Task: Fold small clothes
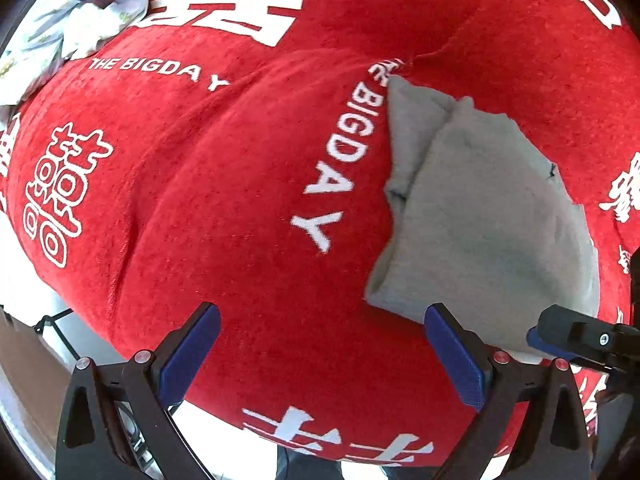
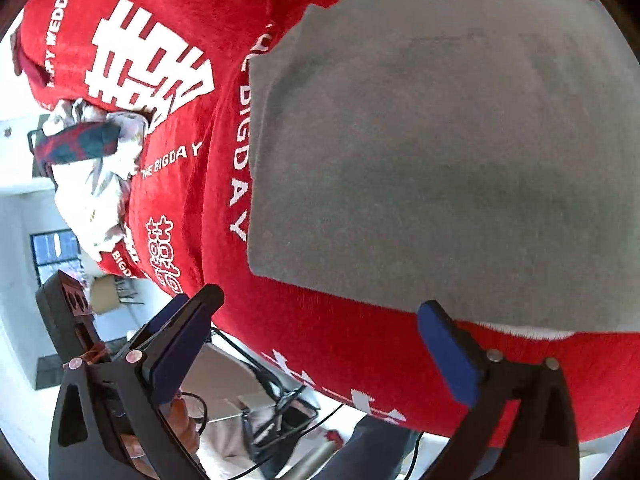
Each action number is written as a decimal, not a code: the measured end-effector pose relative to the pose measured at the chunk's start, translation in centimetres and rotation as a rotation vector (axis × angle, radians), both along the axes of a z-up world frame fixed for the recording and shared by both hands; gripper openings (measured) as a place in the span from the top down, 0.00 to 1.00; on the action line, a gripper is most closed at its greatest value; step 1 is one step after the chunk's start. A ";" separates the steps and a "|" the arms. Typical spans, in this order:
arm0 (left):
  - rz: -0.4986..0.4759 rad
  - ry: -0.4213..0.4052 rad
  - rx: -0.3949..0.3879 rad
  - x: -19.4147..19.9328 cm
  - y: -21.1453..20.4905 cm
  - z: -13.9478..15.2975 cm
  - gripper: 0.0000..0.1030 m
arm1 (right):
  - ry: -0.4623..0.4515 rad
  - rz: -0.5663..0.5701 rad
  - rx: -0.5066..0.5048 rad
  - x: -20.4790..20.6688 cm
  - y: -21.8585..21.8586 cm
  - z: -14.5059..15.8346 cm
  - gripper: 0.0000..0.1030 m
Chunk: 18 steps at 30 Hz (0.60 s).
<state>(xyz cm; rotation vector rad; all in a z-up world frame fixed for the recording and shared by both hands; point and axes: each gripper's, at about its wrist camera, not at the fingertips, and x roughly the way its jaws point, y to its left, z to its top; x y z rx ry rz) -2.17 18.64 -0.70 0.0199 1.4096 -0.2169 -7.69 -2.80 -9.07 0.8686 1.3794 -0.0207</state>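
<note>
Both the left gripper (image 1: 322, 354) and right gripper (image 2: 320, 342) hover with jaws wide open and empty beside a folded grey garment (image 2: 440, 152) lying on the red cloth (image 1: 240, 184), whose plush wrinkles could snag a pinch.

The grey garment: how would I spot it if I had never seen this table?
Find the red cloth printed with white characters and "THE BIGDAY". The grey garment lies on it, right of the upright lettering. It is the only plain, unprinted piece; the crumpled pile at the far corner is patterned.
</note>
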 end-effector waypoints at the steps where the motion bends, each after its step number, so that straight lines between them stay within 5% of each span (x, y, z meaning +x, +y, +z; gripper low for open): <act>1: -0.006 0.003 -0.003 0.0 -0.2 0.0 0.01 | 0.003 -0.002 0.000 -0.2 -0.1 -0.1 0.00; 11: -0.048 0.028 -0.014 1.1 -0.4 -0.8 0.01 | 0.003 -0.100 0.019 -2.6 -1.4 -1.6 0.00; 18: -0.054 0.058 0.013 2.2 0.6 -2.3 0.01 | -0.016 -0.248 0.152 -4.2 -1.9 -3.8 0.00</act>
